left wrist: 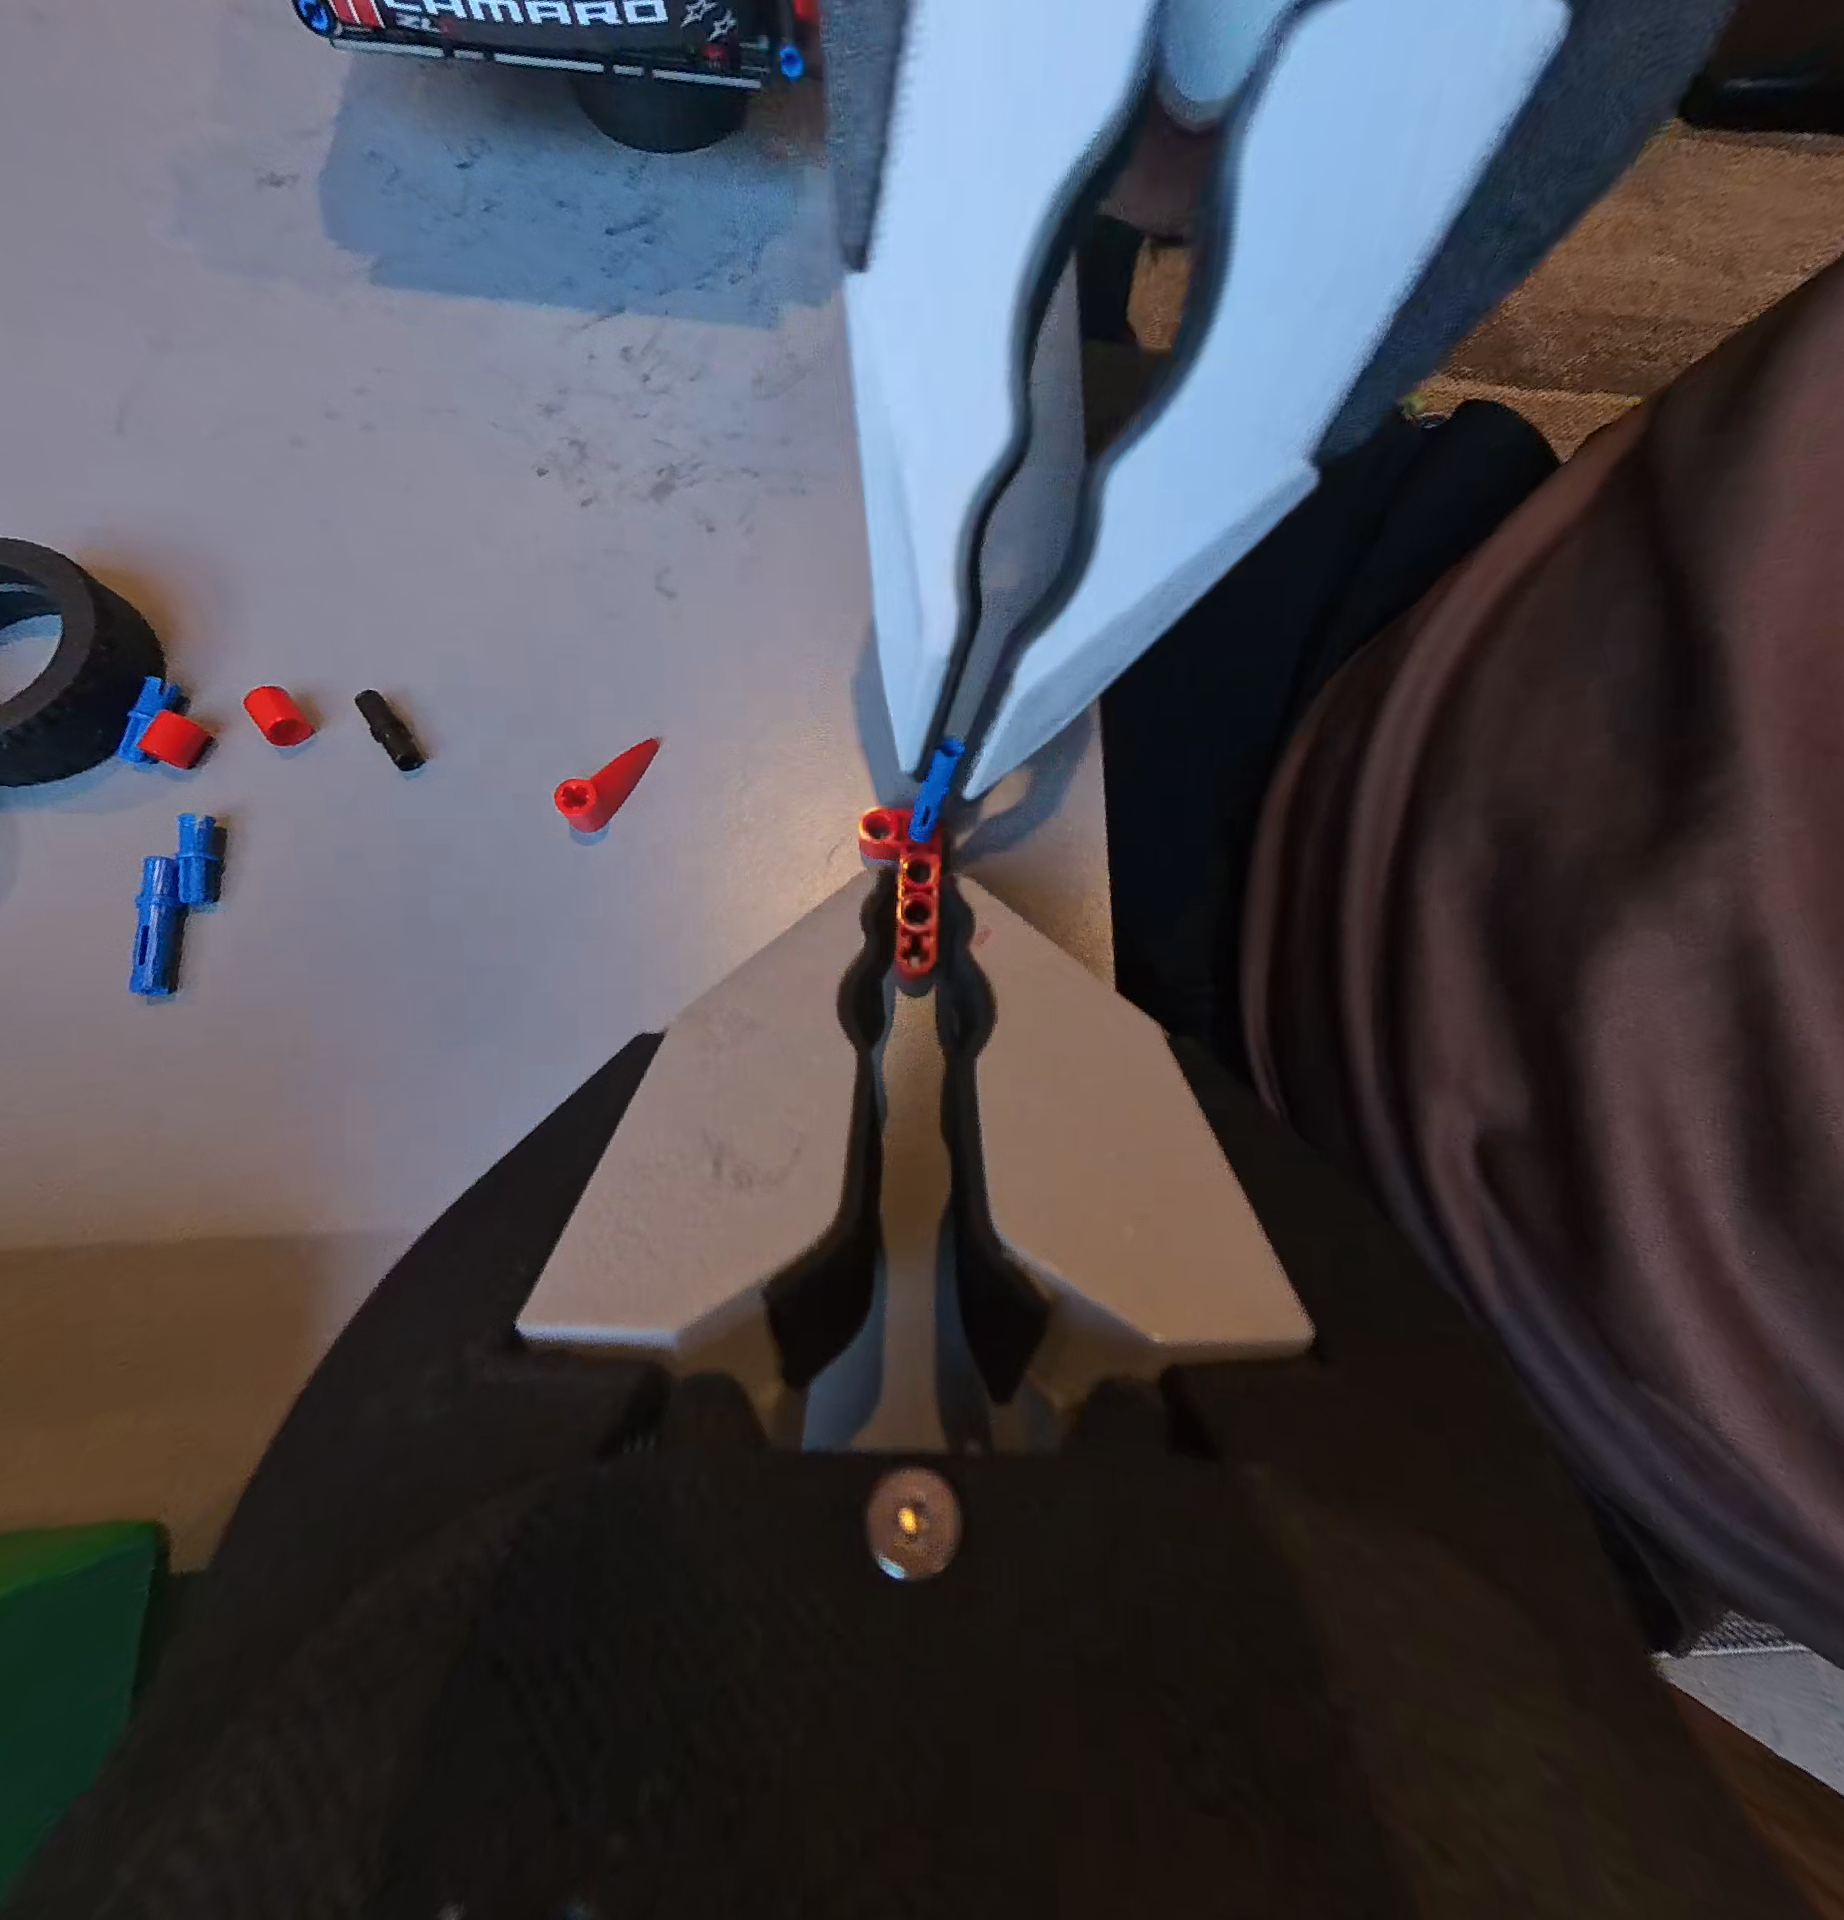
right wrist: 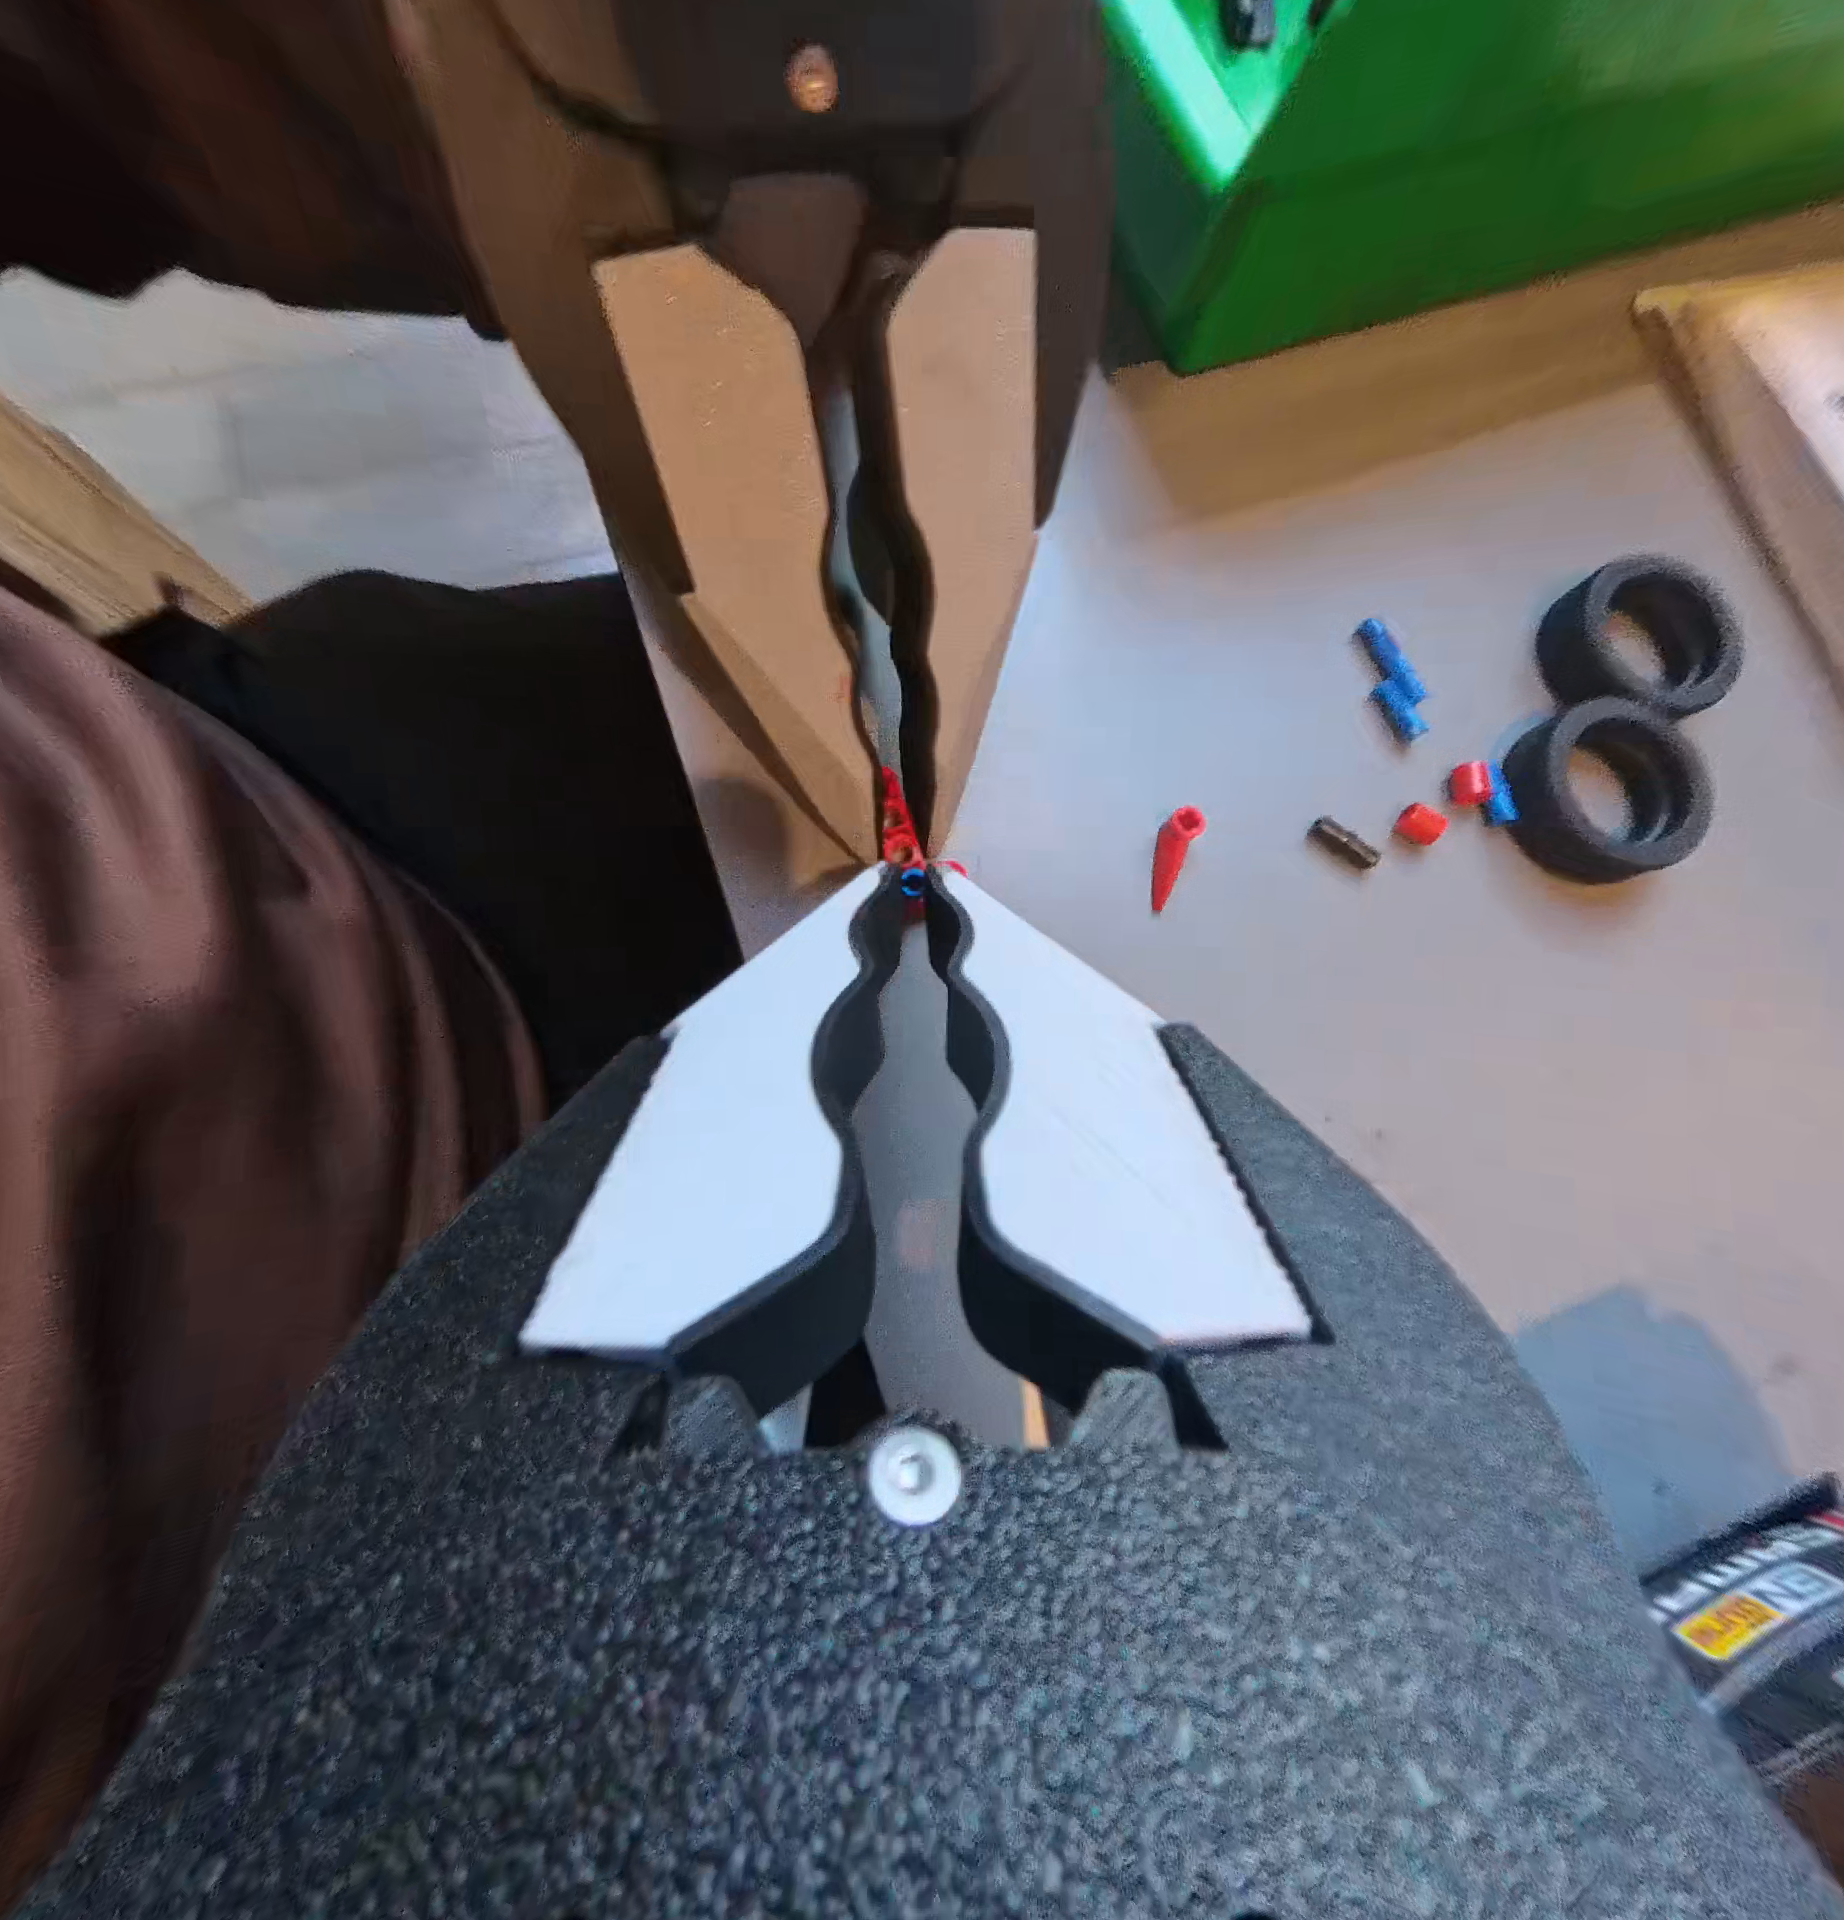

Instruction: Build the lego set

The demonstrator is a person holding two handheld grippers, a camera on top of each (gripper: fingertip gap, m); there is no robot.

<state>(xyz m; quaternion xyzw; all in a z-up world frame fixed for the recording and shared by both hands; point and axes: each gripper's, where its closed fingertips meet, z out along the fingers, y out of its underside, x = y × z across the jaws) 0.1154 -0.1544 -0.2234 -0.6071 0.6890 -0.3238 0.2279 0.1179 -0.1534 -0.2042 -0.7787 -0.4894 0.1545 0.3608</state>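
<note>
My left gripper (left wrist: 916, 914) is shut on a red L-shaped beam with holes (left wrist: 913, 896), held above the table's right edge. My right gripper (left wrist: 944, 774) comes in from the top, tip to tip with the left, and is shut on a blue pin (left wrist: 933, 792). The pin's lower end sits at a hole at the corner of the beam. In the right wrist view my right gripper (right wrist: 910, 885) holds the blue pin (right wrist: 911, 884) end-on, with the red beam (right wrist: 897, 821) just beyond it in the left gripper (right wrist: 905, 847).
Loose parts lie on the pale table (left wrist: 482, 468): two blue pins (left wrist: 170, 899), a red cone piece (left wrist: 604, 784), a black pin (left wrist: 389, 730), red bushes (left wrist: 278, 715), black tyres (right wrist: 1609, 784). A black car body (left wrist: 544, 42) sits at the back. A green box (right wrist: 1500, 177) stands aside. A person's brown sleeve (left wrist: 1572, 935) is at the right. Both grippers' tips are close together, under 4 cm apart. Both grippers' tips are roughly 6 centimetres from the red cone piece (left wrist: 604, 784). Seen from the right wrist view (right wrist: 1178, 856) as well.
</note>
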